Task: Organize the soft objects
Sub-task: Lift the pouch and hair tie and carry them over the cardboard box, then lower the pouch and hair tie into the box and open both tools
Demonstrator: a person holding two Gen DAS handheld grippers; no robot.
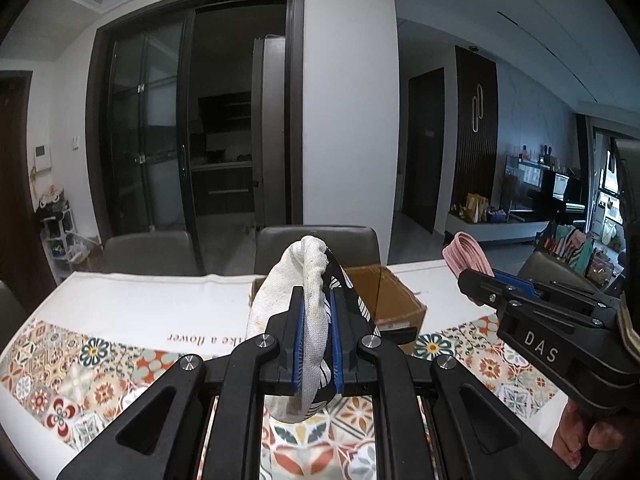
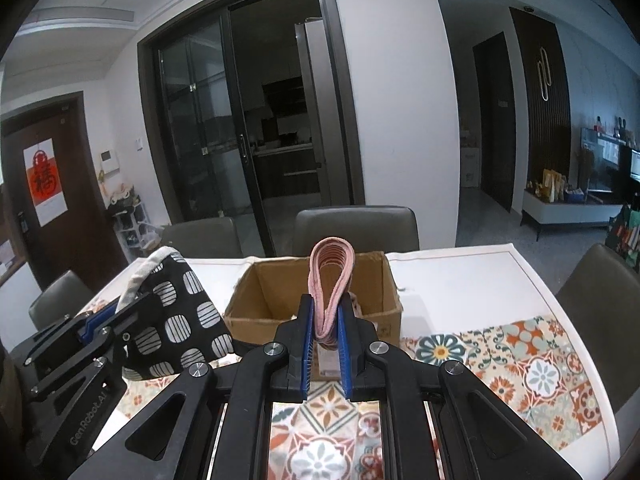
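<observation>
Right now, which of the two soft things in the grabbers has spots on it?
The black pouch in the left gripper. It has white striped spots and a cream lining; the one in the right gripper is plain pink.

Table (image 2: 460, 280) under my fingers: white cloth (image 2: 472, 292) covering it, band of patterned floral tiles (image 2: 532, 376) printed along near side, line of brown lettering (image 1: 200, 338) above band. Open cardboard box (image 2: 272, 320) sits directly on cloth, mid-table, toward far edge. Chairs (image 2: 356, 228) tucked at far edge.
</observation>
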